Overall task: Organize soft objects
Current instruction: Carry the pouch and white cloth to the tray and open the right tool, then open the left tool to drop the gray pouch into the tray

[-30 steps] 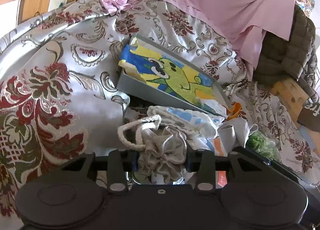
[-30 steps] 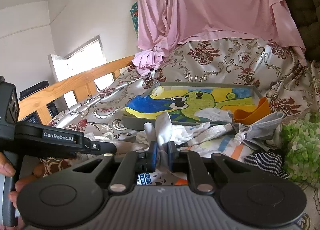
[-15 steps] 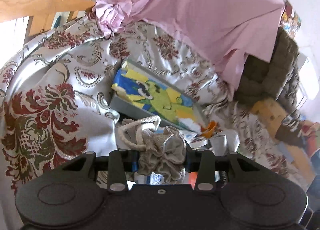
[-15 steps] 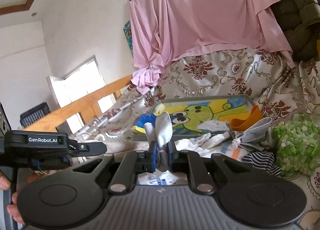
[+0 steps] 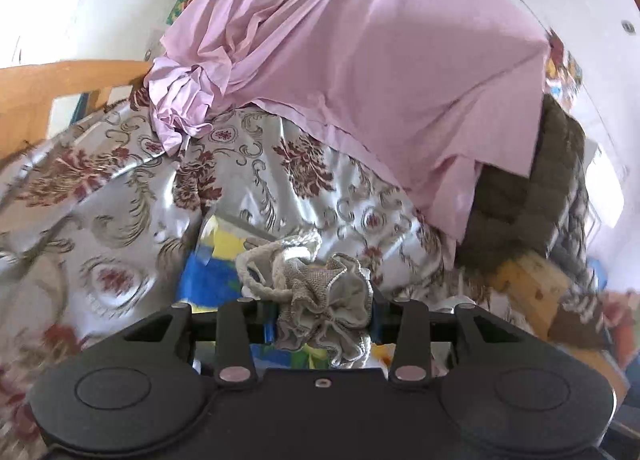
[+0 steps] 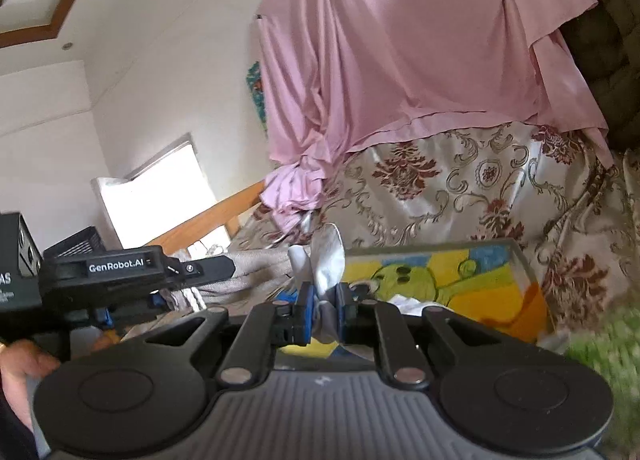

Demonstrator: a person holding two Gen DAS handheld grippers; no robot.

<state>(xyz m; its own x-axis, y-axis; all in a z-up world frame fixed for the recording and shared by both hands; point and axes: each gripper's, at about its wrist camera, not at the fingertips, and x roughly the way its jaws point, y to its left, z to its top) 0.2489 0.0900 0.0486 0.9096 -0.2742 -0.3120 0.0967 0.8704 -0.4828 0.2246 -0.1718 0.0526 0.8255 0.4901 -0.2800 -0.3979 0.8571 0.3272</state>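
Both hand-held grippers have come up off the bed since a second ago, and the tray with the frog picture has slid down toward the bottom of both views. Left hand-held gripper (image 5: 323,318) is clamped on the gathered neck of a grey drawstring pouch (image 5: 320,310), with its rope loop (image 5: 272,266) flopping free over the left side. Right hand-held gripper (image 6: 323,314) is fully pinched on a thin bit of white cloth (image 6: 326,260), just the tip poking up between the blue pads.

What could go wrong: the white cloth is held by a skinny edge, so a quick swing could probably pull it out. The loose rope loop looks like it could snag on the tray's corner or the other gripper, since the left gripper sits right beside the right one in the right wrist view. The pouch is soft and bunched, so it may squish and slip if the grip eases.

Just below sits the tray (image 6: 520,256) with an orange thing (image 6: 528,308) in it, and a blurry green knobbly item (image 6: 600,344) to the right. Further out is the floral bedspread (image 5: 120,220), then a wooden bed rail (image 5: 52,84), a dark quilted bundle (image 5: 520,188) and the big pink sheet (image 5: 360,60) hanging at the back. Nothing tall blocks the lift.
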